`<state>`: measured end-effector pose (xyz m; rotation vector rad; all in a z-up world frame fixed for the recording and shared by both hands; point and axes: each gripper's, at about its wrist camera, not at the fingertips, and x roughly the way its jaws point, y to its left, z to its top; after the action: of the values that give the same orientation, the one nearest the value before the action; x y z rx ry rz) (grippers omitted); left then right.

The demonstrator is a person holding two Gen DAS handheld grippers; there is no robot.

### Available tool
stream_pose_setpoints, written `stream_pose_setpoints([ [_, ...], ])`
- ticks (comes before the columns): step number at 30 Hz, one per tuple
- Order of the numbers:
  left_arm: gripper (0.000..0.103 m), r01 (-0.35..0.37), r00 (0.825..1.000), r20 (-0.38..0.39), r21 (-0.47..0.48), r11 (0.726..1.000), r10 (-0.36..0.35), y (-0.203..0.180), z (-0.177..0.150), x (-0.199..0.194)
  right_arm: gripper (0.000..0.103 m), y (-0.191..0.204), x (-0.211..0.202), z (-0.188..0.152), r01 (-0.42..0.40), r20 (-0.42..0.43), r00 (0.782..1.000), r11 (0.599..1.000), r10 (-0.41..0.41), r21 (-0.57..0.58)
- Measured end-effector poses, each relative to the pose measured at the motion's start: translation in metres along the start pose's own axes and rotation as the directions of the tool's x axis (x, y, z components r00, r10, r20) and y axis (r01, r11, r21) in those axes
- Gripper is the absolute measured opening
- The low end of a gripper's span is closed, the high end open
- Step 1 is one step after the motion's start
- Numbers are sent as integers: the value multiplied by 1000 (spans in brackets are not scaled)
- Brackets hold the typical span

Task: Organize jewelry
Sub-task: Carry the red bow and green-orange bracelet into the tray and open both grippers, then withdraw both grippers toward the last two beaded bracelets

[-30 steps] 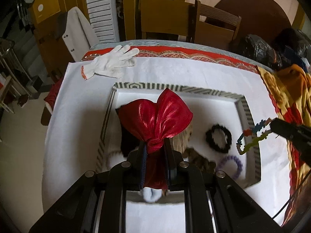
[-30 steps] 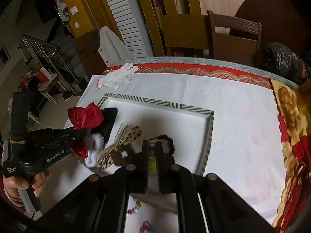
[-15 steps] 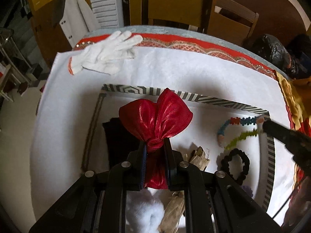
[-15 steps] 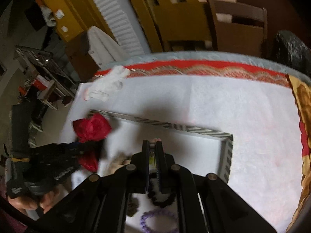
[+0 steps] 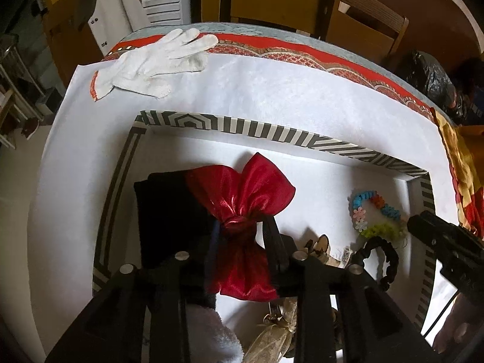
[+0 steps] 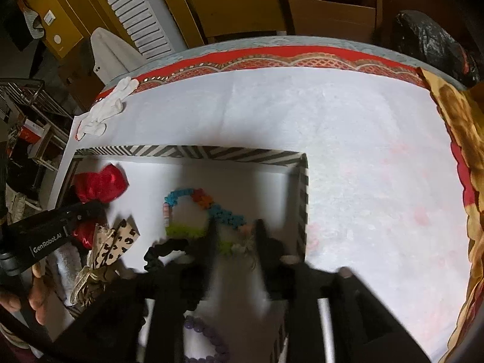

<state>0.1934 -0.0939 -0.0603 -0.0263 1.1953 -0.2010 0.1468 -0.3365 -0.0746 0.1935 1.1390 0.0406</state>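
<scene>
Jewelry's landing in the striped tray [image 5: 193, 122] now. Left wrist view: left gripper [image 5: 240, 243] was pinching the red bow [image 5: 242, 199], its jaws are now opening and the bow sits loose between them on the tray floor. Right wrist view: right gripper [image 6: 234, 240] is opening too, the colorful bead bracelet [image 6: 193, 208] dropped flat inside, so both pieces look delivered.

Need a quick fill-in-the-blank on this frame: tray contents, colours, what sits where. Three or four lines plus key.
1. The bow between the left gripper's fingers is ____ in colour.
2. The multicoloured bracelet lies inside the ____-rimmed tray.
3. A white ____ lies on the cloth beyond the tray's far rim.
4. The black scrunchie lies ____ the tray.

Missing words: red; striped; glove; inside
</scene>
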Motion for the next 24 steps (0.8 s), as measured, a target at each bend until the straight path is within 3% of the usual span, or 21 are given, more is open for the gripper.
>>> stream_pose_setpoints([
  [5,21,26,1000,1,-9,1000,-26,4,-1,-7,49,9,-11,-6,-3,33,999,1000,3,-24],
  [13,21,30,997,70,1,1000,-30,3,-7,-40,54,14,-34,-20,-20,53,998,1000,21,-21],
  [24,21,0,992,125,19,1000,-3,-5,-33,-78,61,19,-77,-42,4,118,993,1000,-5,3],
])
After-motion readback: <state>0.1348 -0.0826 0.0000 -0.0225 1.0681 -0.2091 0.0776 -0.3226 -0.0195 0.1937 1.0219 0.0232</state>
